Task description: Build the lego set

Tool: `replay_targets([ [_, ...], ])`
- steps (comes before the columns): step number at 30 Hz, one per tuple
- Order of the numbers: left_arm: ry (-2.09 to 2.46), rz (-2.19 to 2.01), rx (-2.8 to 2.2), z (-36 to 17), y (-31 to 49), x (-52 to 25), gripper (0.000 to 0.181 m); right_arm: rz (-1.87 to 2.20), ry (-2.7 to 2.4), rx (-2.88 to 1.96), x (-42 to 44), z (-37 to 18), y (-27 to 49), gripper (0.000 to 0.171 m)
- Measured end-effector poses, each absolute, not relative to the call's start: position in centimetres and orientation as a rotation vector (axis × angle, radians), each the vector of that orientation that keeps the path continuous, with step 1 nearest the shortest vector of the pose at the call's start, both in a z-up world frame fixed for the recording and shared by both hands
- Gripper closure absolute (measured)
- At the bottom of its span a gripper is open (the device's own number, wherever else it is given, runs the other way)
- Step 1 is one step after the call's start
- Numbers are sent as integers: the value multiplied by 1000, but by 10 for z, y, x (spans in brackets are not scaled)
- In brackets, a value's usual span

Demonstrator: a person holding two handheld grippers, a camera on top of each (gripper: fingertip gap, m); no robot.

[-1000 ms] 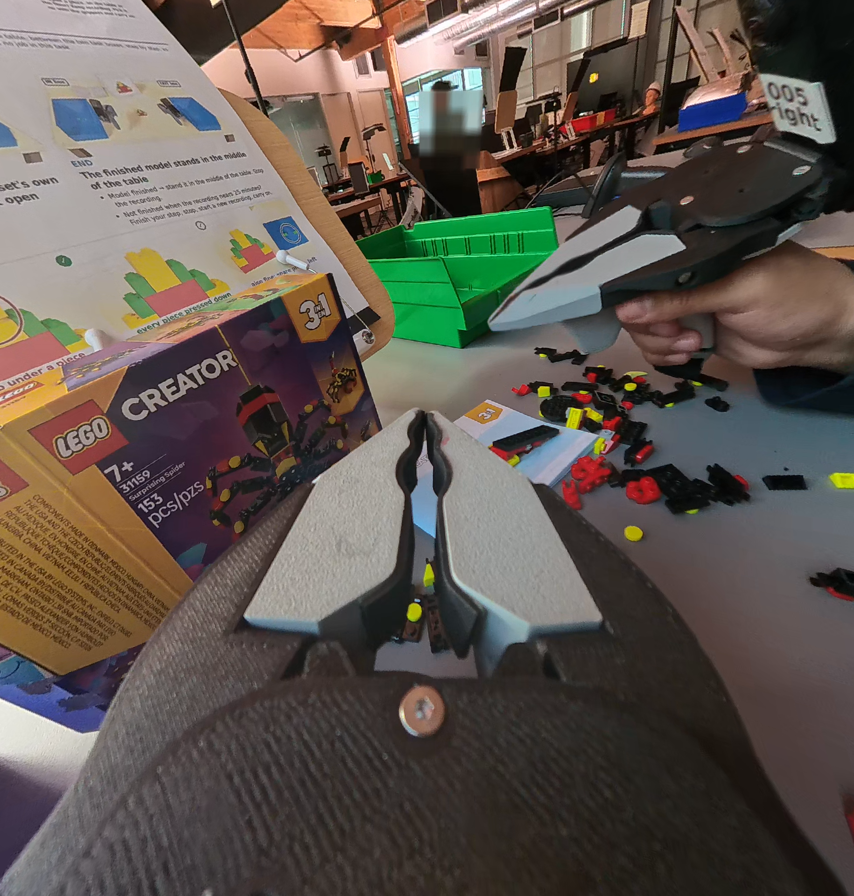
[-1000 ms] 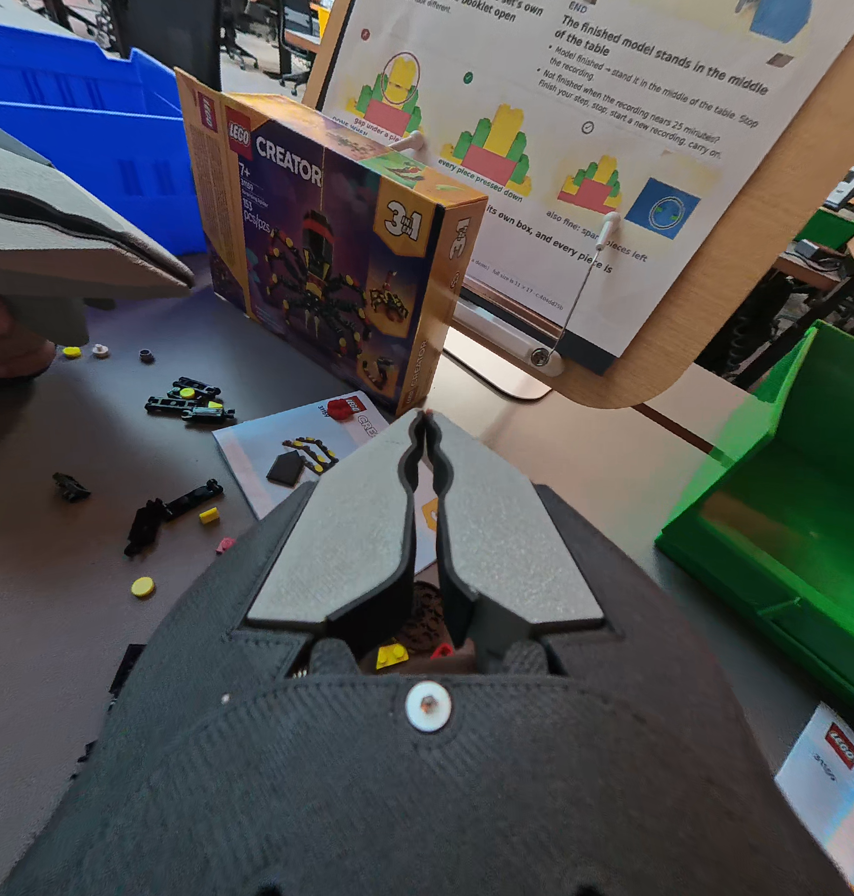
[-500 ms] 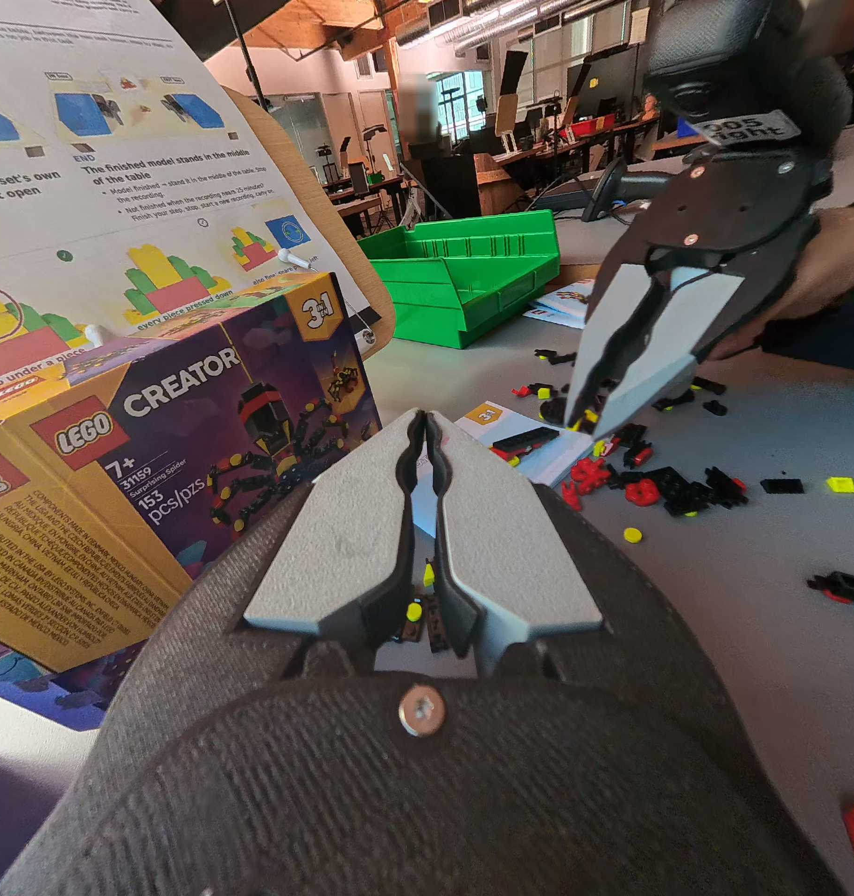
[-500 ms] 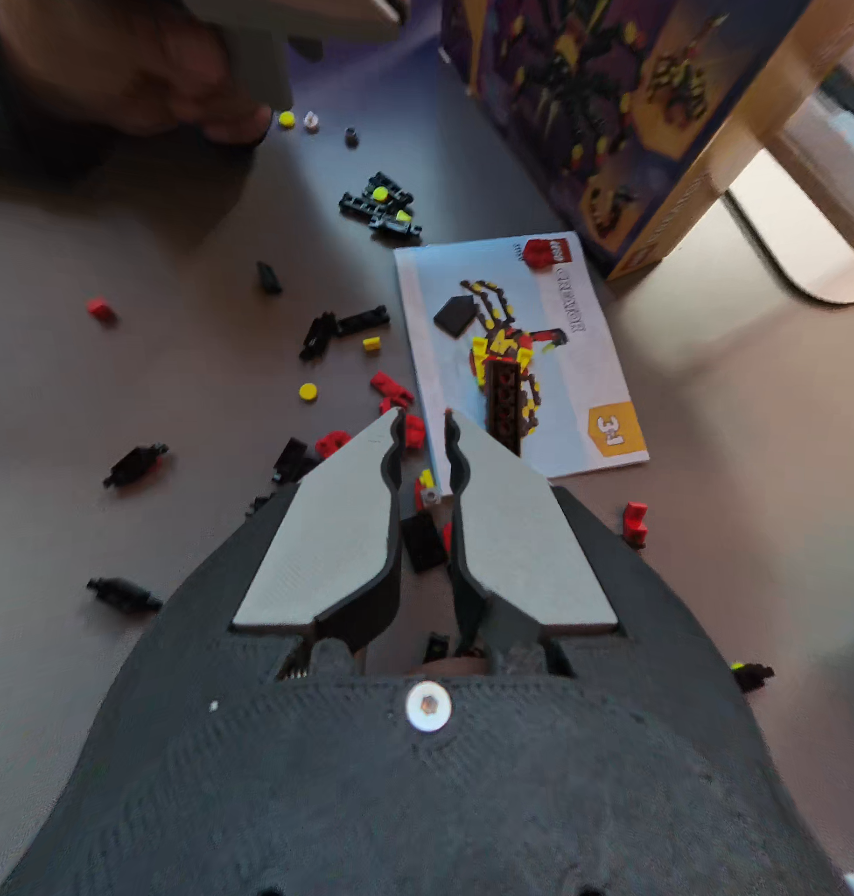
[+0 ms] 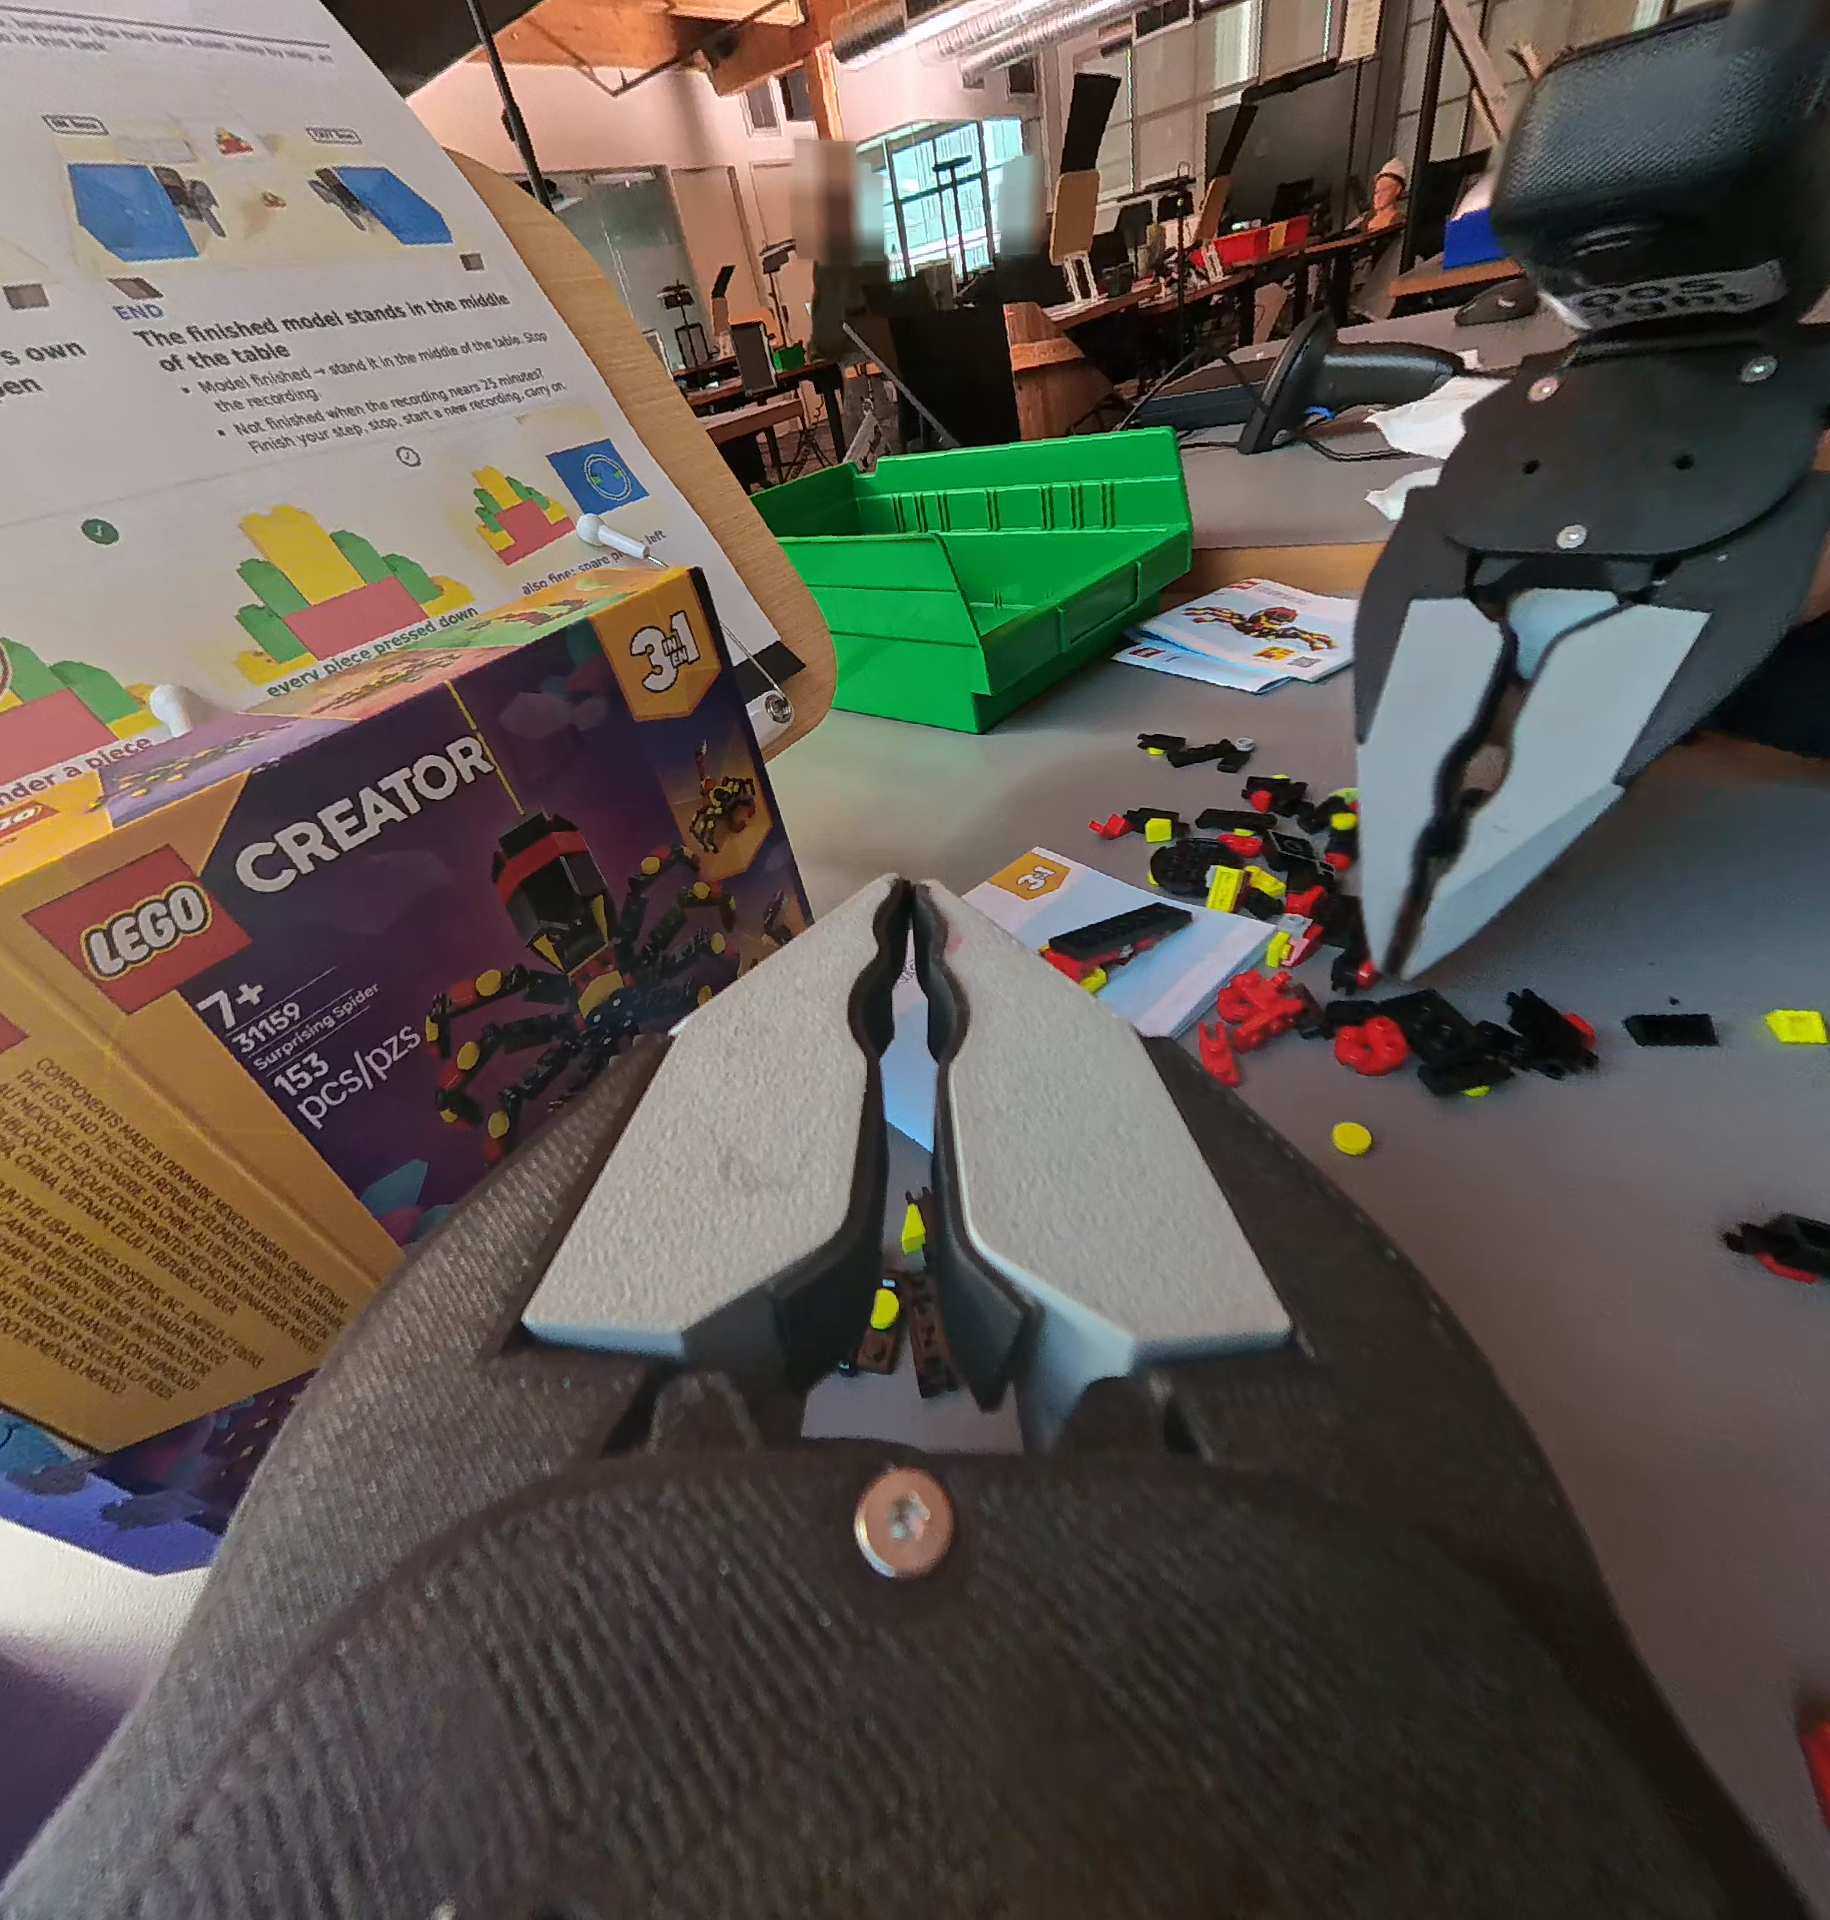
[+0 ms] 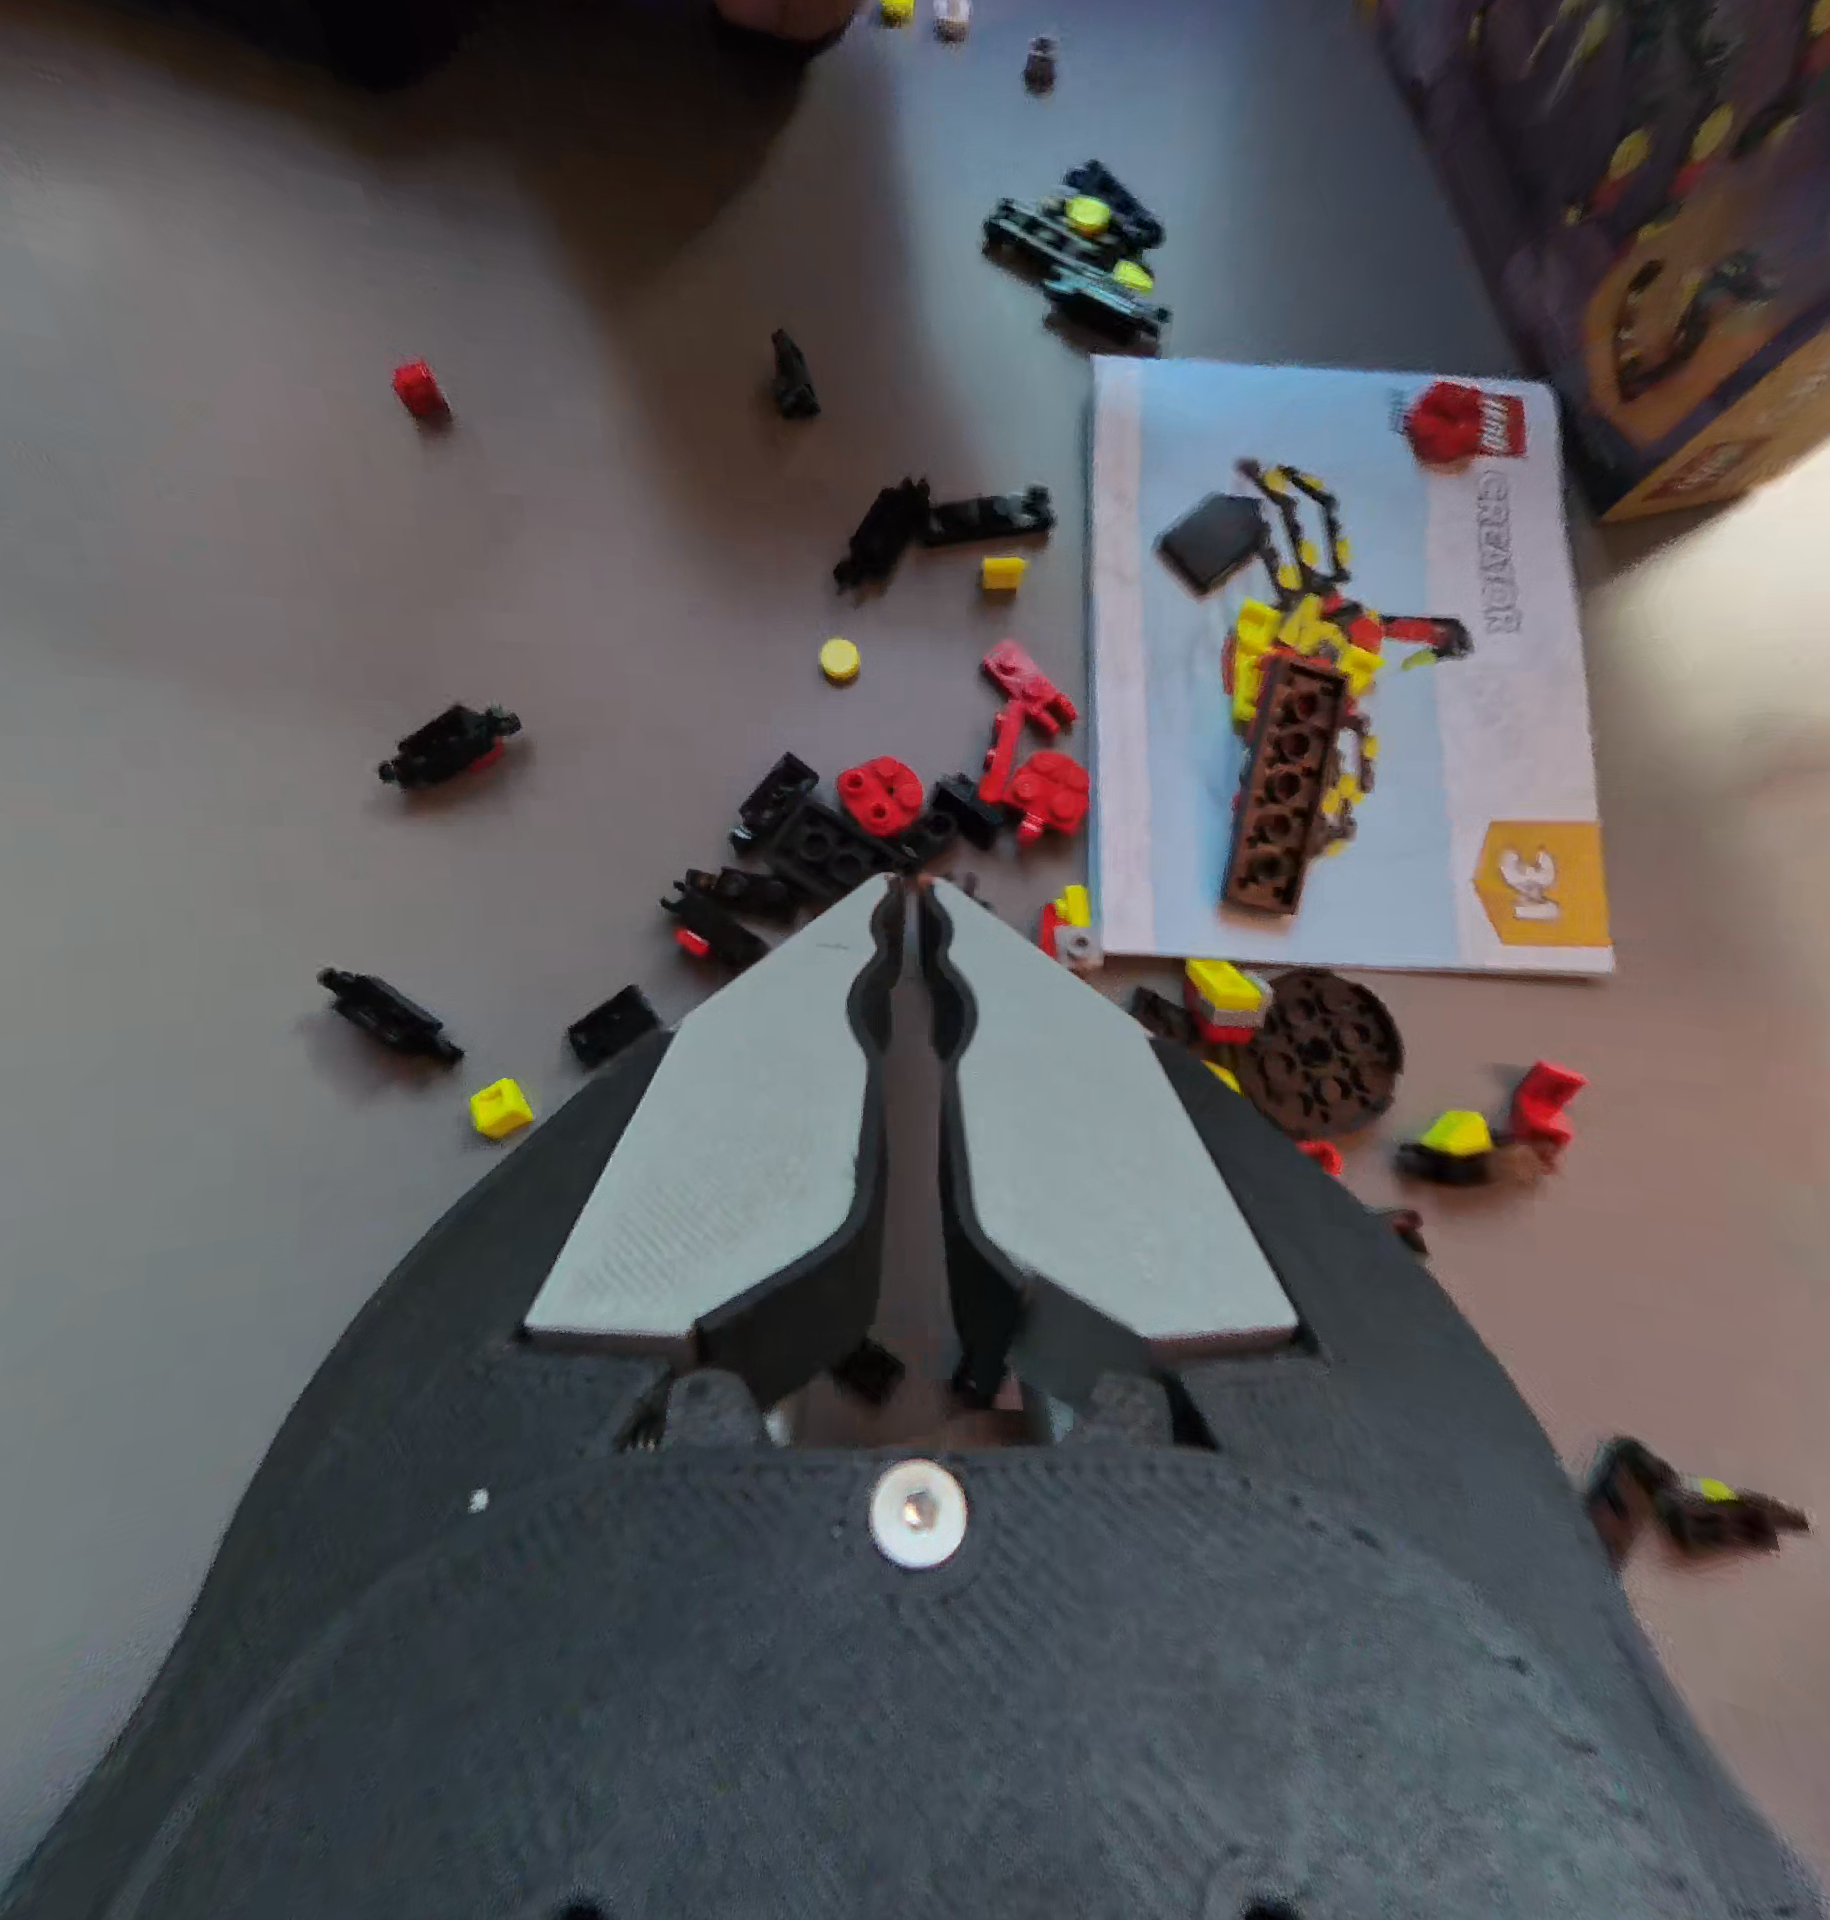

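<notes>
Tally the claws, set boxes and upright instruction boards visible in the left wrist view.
Claws: 2, the left claw and the right claw
Set box: 1
Instruction board: 1
Total: 4

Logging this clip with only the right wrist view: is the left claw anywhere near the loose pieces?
Observer: No. The left claw is shut and sits next to the set's box, short of the pile.
Operator: Is anything behind that box?
Observer: An instruction board stands behind it, leaning back.
Operator: Any container for parts?
Observer: A green bin sits farther back, with a second booklet beside it.
</notes>
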State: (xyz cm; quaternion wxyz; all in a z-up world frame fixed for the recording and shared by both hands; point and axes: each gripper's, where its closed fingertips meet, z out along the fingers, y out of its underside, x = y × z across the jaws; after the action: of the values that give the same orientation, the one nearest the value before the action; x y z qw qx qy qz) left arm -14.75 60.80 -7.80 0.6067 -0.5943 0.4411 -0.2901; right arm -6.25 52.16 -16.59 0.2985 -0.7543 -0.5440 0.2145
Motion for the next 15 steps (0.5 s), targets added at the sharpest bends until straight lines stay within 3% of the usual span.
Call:
replay_targets([
  [3,1019,-672,-1372,-78,608,-148,181,587,-1466,-1933,-71,-159,519,171],
  [9,1023,-668,-1362,-77,607,-147,181,415,-944,-1845,-19,-102,587,166],
  [15,1045,-663,-1357,-79,604,-144,181,36,-698,-1978,42,-118,624,166],
])
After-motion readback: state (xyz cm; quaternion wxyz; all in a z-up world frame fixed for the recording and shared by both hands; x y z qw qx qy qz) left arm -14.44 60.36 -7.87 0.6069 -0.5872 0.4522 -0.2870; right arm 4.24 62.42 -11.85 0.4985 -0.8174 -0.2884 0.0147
